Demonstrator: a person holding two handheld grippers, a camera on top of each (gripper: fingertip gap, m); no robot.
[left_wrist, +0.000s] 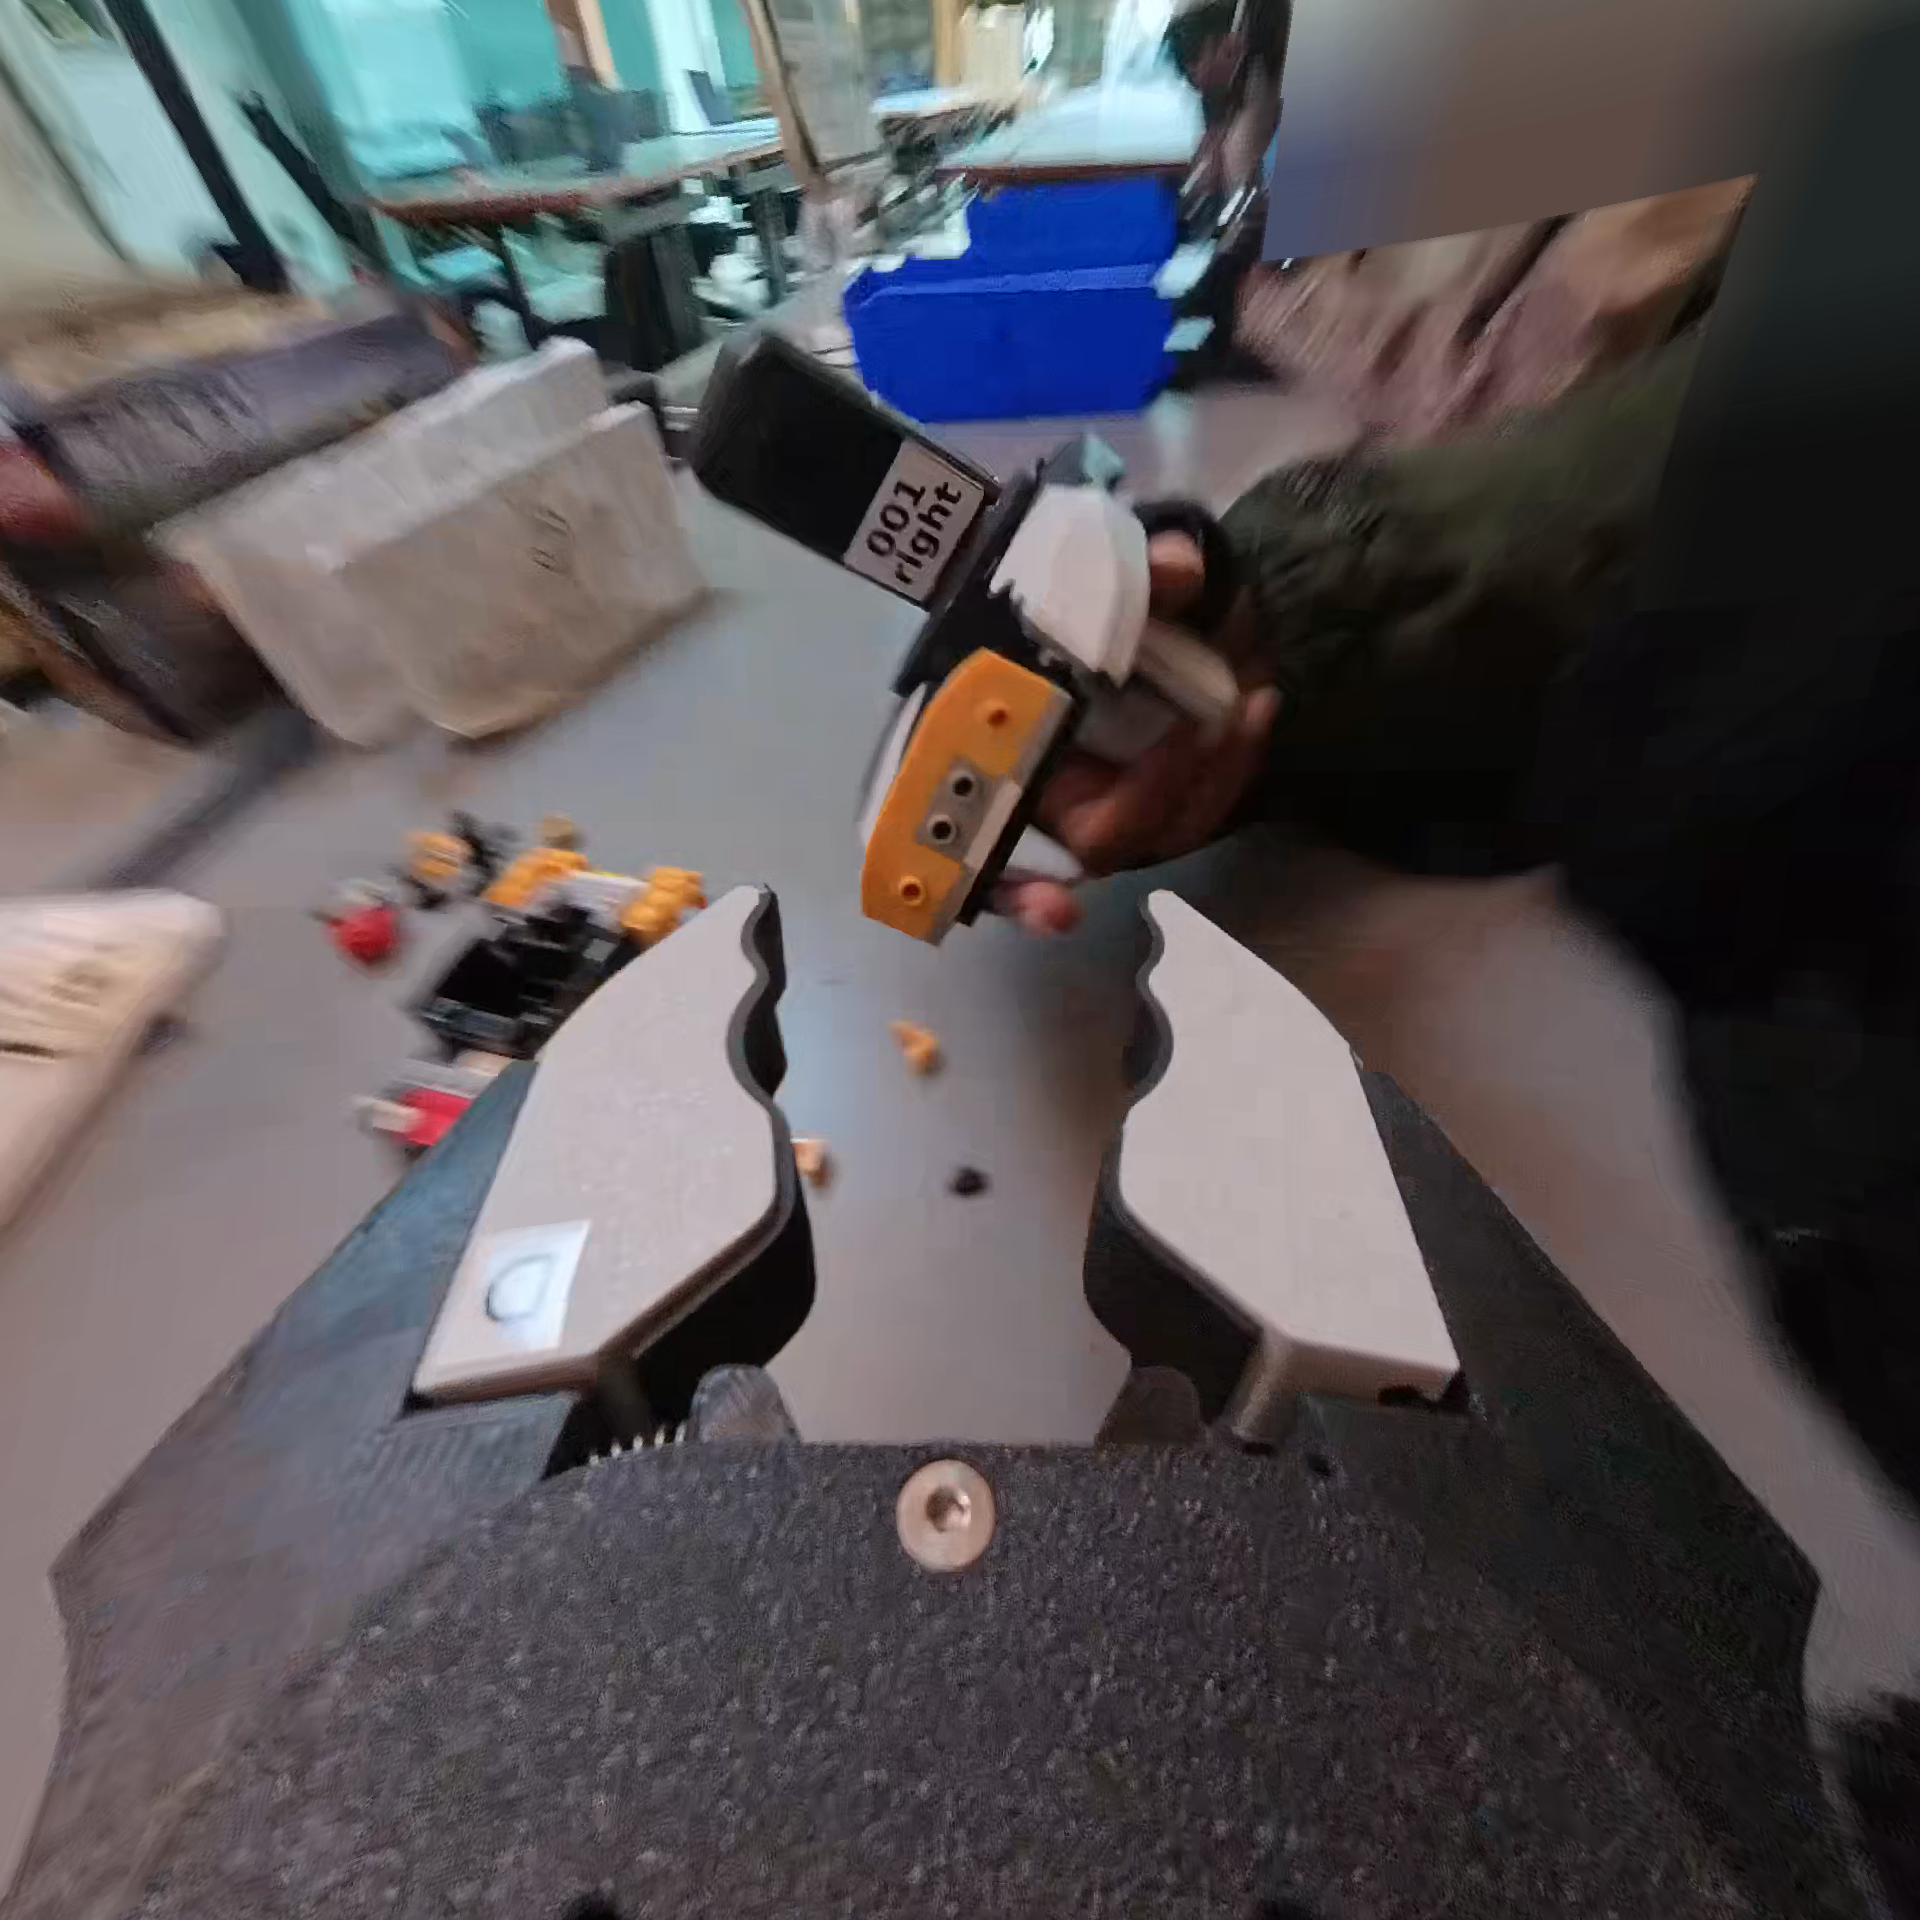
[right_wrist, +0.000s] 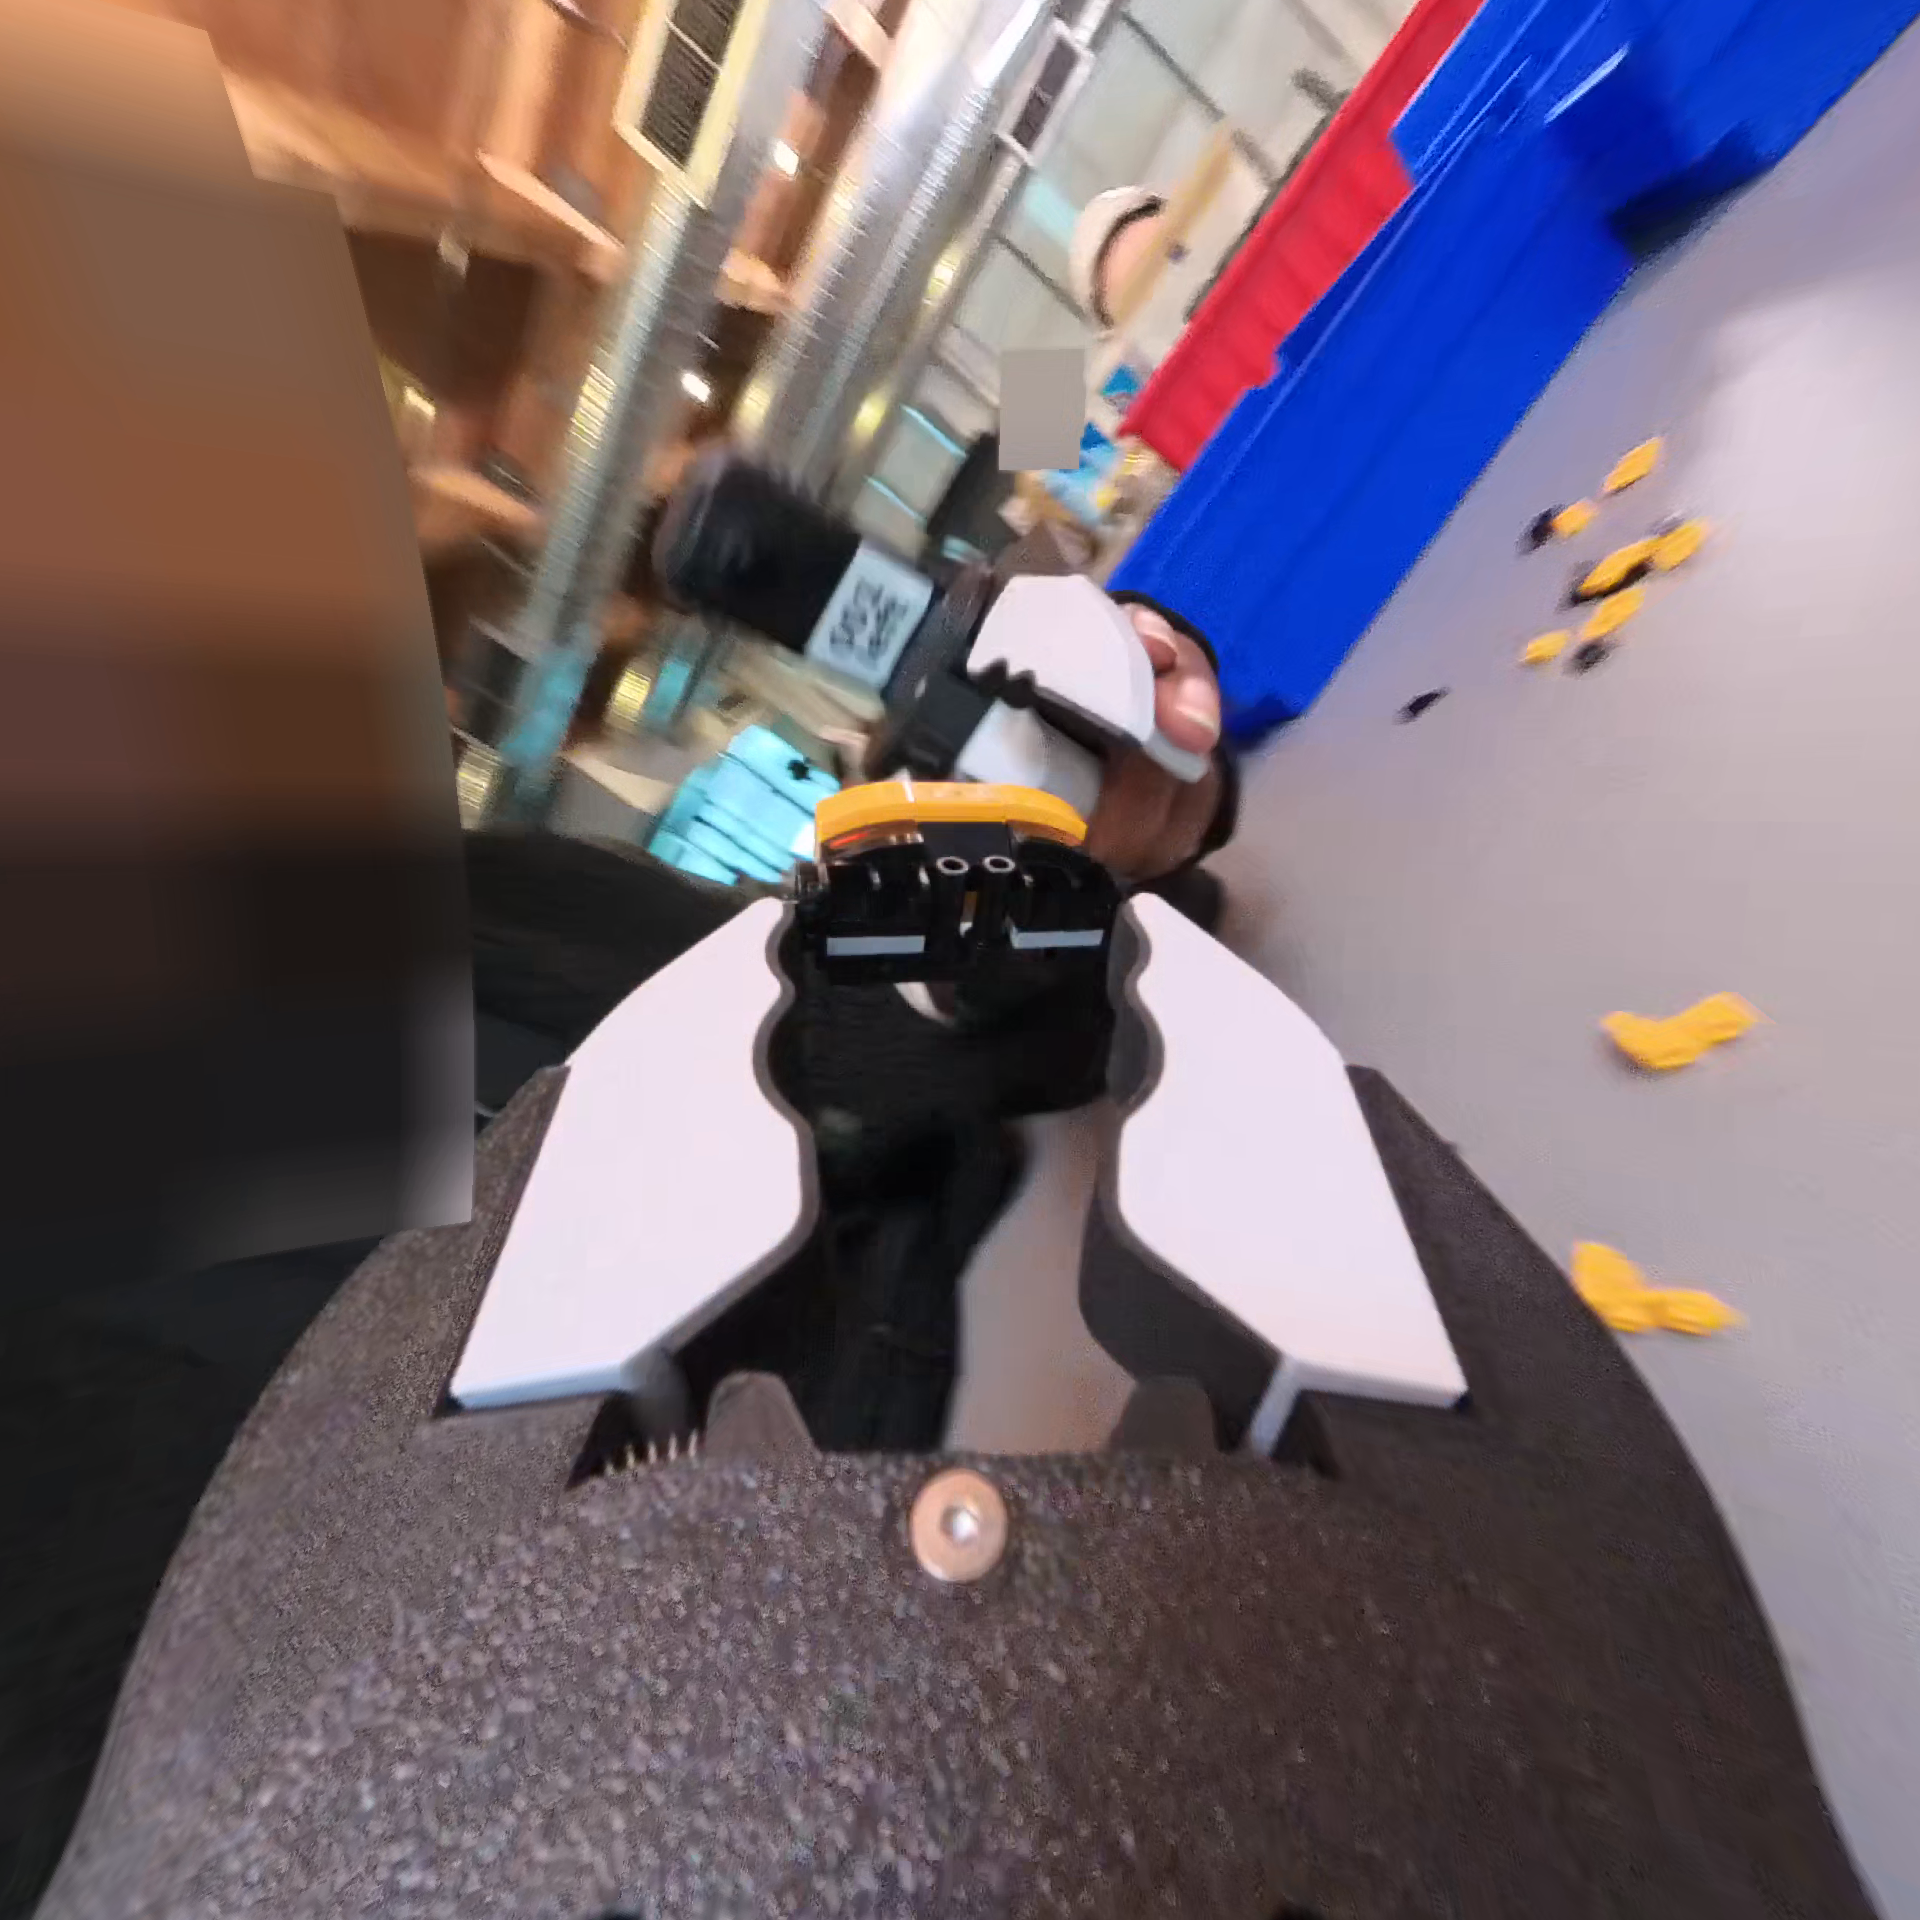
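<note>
Grey tabletop (left_wrist: 727, 675) fills the ground here, and at its far edge sit stacked blue bins (left_wrist: 1018, 322), at least two, with one red bin (right_wrist: 1299, 270) behind them in the right wrist view. Two grippers in play. The left gripper (left_wrist: 961, 914) hangs over the table with its fingers spread wide and nothing between them but bare surface. The right gripper (right_wrist: 951, 914), gripped by a hand (left_wrist: 1143, 790) in a dark sleeve, is up in the air just beyond the left one's tips, and it is pinching one brick assembly (right_wrist: 951, 831): an orange curved plate on a black block body, caught by its two black flanks between the white fingertips. By the look of it that piece is light, rigid plastic with smooth, slippery faces, and likely to pop apart at its joints if twisted, so the flat black sides look the safest hold, not the orange plate. Off to the left lies one heap of brick parts (left_wrist: 540, 935), orange, black and red, too blurred to count. Under the left gripper: two small tan bits (left_wrist: 916, 1044) and one black speck (left_wrist: 968, 1179). Loose yellow pieces (right_wrist: 1678, 1029) scatter the table in the right wrist view, two near, more in a far cluster.
</note>
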